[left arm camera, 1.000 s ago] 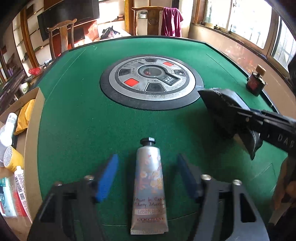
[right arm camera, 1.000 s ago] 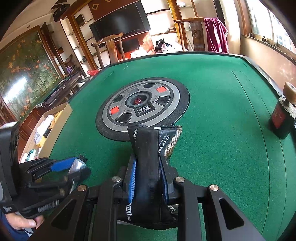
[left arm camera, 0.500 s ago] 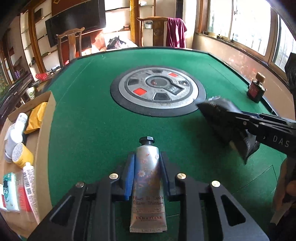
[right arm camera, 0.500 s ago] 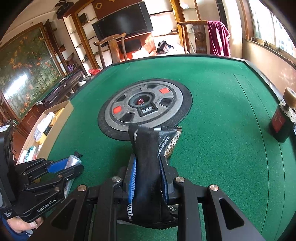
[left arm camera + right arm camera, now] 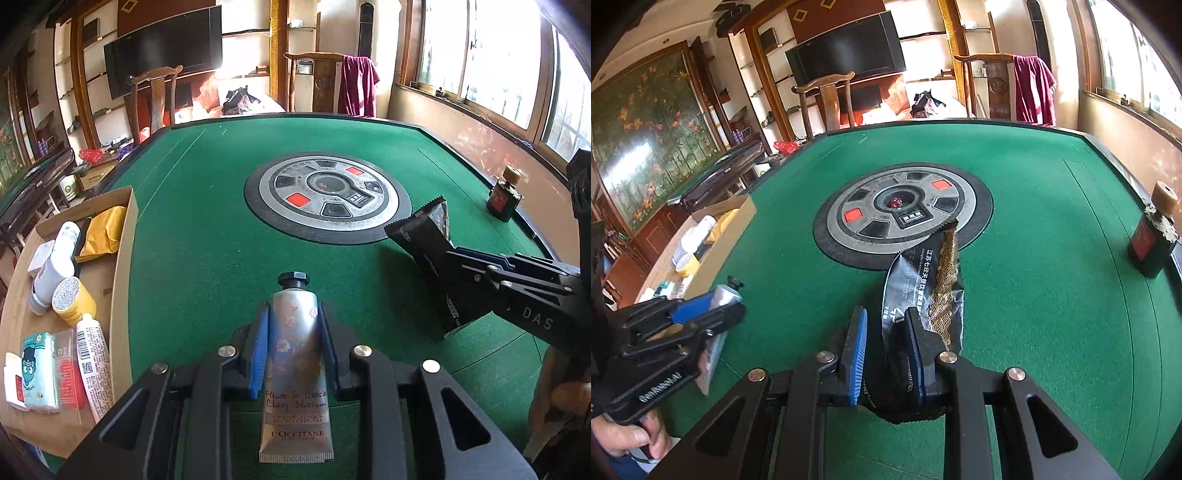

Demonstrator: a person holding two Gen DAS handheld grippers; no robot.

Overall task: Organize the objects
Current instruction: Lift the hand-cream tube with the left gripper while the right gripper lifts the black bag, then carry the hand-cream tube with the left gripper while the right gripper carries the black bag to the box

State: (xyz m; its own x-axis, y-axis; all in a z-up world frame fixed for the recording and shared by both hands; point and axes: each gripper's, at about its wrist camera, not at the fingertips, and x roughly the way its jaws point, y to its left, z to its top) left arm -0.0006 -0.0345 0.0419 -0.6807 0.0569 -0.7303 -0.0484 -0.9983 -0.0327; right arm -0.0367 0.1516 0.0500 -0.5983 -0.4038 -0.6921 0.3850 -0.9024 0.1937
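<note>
gripping a hand cream tube, left gripper; black packet clamped in right gripper

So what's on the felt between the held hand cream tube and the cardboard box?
Nothing: in the left wrist view the green felt between the hand cream tube and the cardboard box is bare.

Hand cream tube: "Cherry Blossom", "HAND CREAM", "L'OCCITANE". Right gripper body: "DAS". Left gripper body: "GenRobot.AI". Black sachet: Chinese print, too small to read.
</note>
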